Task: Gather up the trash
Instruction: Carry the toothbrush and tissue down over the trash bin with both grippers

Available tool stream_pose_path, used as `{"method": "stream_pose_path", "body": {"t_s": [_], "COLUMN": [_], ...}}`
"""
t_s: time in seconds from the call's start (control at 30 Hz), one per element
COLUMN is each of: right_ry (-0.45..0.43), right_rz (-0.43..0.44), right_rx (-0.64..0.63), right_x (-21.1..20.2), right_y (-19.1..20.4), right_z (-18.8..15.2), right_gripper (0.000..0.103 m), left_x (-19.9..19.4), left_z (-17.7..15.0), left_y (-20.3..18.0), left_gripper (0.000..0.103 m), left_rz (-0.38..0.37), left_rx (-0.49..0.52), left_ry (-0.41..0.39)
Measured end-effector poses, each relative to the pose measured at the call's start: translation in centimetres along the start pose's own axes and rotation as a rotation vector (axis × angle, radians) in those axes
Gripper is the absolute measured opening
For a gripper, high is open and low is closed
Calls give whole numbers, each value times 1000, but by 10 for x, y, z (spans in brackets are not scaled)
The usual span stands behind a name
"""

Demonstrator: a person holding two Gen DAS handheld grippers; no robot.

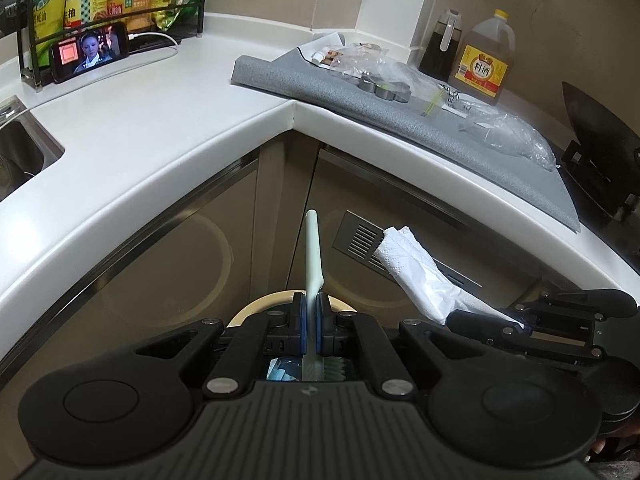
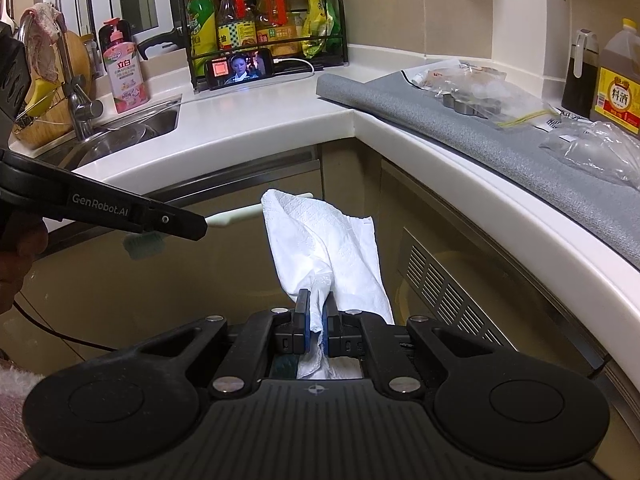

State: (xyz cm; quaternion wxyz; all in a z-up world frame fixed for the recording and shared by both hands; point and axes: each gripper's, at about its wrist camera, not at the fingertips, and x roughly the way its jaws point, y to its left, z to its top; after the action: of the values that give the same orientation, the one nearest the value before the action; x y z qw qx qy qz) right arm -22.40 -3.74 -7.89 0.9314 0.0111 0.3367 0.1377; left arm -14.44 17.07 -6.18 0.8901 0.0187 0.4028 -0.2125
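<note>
Crumpled tissue sits clamped in the downward-tilted right hand-held gripper, toothbrush pinched in the left hand-held gripper.

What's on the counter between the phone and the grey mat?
Nothing: bare white counter between the phone and the grey mat, apart from the white charging cable right beside the phone. Both wrist views show it.

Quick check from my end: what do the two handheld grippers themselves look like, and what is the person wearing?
Both are matte black plastic. The right gripper has blue pads on its fingers, silver pivot bolts, two round discs and a ribbed base with a small crosshair mark. The left gripper matches; from the right wrist view its side reads "GenRobot.AI" in pale lettering, with a thin black cable trailing below. A fluffy pink sleeve shows at the edge.
</note>
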Motion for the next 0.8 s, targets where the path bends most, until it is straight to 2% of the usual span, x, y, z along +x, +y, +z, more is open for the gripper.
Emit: {"method": "stream_pose_path", "body": {"t_s": [0.8], "right_ry": [66], "right_rz": [2], "right_rx": [14], "right_x": [22], "right_y": [-6], "right_z": [-6], "right_gripper": [6], "left_x": [25], "left_z": [-1], "left_y": [5], "left_gripper": [4], "left_rz": [6], "left_rx": [5], "left_ry": [66]}}
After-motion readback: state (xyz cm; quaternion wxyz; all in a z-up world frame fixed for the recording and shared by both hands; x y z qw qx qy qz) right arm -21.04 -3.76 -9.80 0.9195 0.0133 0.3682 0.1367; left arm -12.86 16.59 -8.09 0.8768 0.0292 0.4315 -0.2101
